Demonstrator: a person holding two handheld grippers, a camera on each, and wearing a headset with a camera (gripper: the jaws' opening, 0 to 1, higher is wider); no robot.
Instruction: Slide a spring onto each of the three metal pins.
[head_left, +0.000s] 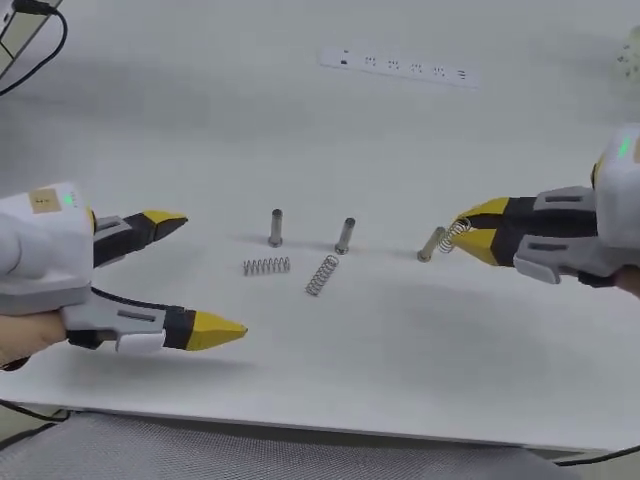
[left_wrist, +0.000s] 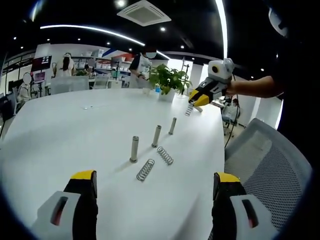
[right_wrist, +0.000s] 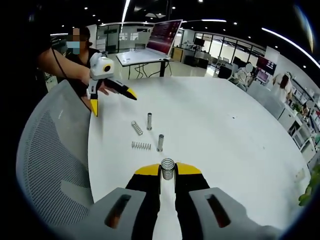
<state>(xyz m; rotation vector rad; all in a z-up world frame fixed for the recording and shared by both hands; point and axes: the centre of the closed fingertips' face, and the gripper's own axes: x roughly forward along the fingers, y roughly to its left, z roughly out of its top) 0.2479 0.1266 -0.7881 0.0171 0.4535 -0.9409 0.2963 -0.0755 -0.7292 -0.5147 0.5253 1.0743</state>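
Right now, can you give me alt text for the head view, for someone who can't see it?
The right gripper holds a spring in its shut jaws beside the rightmost pin on a white table. Two loose springs lie by the other two upright pins, and the left gripper hovers open at the left.

In the head view I can't tell whether the spring (head_left: 457, 234) pinched by the right gripper (head_left: 468, 232) touches the pin (head_left: 431, 244) beside it, well back from the worktop's (head_left: 400, 370) near edge. In the right gripper view the spring (right_wrist: 167, 168) (end-on) hides that pin.
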